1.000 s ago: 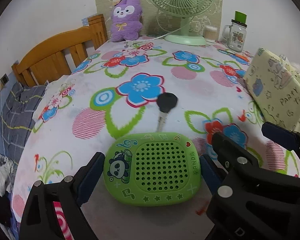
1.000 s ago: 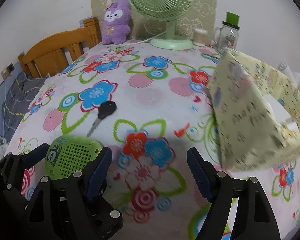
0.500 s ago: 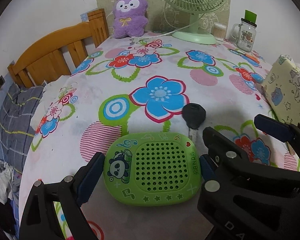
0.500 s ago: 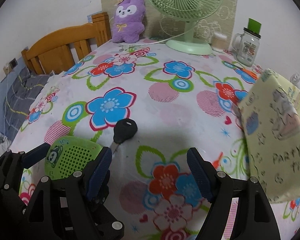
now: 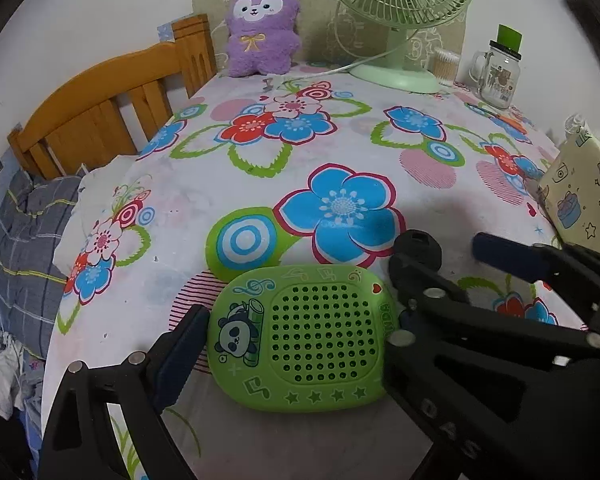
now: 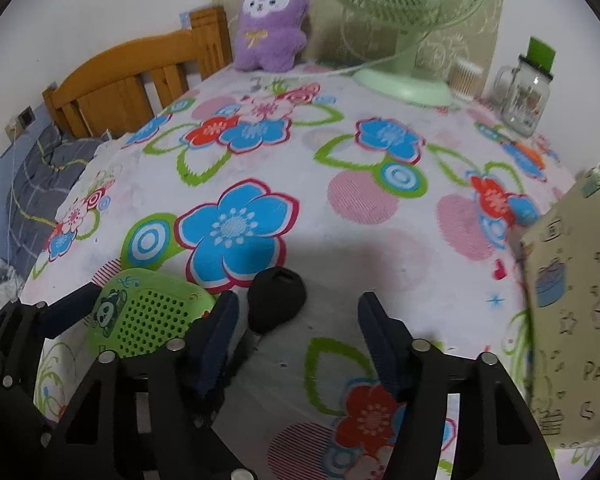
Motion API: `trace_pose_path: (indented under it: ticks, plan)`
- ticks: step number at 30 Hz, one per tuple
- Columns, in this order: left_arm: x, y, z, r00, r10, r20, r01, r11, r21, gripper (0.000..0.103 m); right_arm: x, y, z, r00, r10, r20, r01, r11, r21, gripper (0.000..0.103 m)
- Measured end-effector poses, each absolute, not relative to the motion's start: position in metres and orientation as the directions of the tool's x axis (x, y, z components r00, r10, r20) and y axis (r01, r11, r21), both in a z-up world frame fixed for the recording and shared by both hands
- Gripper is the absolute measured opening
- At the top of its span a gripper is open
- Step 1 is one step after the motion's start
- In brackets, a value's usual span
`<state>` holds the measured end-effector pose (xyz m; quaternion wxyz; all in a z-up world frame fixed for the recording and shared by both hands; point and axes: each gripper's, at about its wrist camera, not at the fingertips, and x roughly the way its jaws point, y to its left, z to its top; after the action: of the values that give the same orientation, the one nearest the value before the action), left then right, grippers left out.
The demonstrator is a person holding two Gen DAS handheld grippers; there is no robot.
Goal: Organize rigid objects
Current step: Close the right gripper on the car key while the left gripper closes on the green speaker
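The left gripper (image 5: 296, 332) is clamping the green panda speaker (image 5: 304, 338) across its width; the near-side pad is pressing on the speaker's left edge, and the far-side pad is hidden behind the other tool but is sitting at the right edge. The speaker is lying low over the floral tablecloth (image 5: 340, 152) at the near edge of the table; whether it is resting on the cloth or being carried just above it cannot be told.

The right gripper (image 6: 296, 328) is closing, with nothing pressed between its pads as yet. The black key (image 6: 274, 300) is lying on the cloth just inside the left-hand finger (image 6: 216, 336), its round head forward and its metal blade running back under that finger. The other finger is standing well clear of it.

Handling judgement: the speaker is appearing to be a light, stiff plastic or rubbery shell, not fragile, with rounded edges that could be slipping if gripped near a corner; the present hold at mid-length is looking sound. The key is small, flat, hard and light, and is likely to be skating on the smooth cloth or pivoting when one pad is meeting it first. The thick black head is offering the best purchase; the thin blade is not.

A patterned yellow box (image 6: 572, 312) is standing close by on the right.
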<state>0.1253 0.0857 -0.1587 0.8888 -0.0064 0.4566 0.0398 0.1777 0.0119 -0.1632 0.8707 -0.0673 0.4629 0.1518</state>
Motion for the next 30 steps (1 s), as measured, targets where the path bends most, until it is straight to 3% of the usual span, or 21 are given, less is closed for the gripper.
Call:
trace_pose_path:
  ticks: [3,8,30]
  plan:
    - [0.128,0.09,-0.16,0.576,0.042,-0.817,-0.077,0.997,-0.003,0.095,0.18,0.017,-0.165,0.536,0.183,-0.824,-0.326,0.945,-0.002,0.061]
    - [0.125,0.092,-0.159,0.582,0.04,-0.812,-0.077,0.997,-0.006,0.095,0.178,0.016,-0.164,0.542,0.18,-0.821,-0.337,0.941,-0.016,0.035]
    - [0.1,0.061,-0.146,0.601,0.02,-0.799,-0.02,1.0,0.01,0.095,0.15,-0.016,-0.15,0.564,0.162,-0.81,-0.302,0.953,-0.019,0.035]
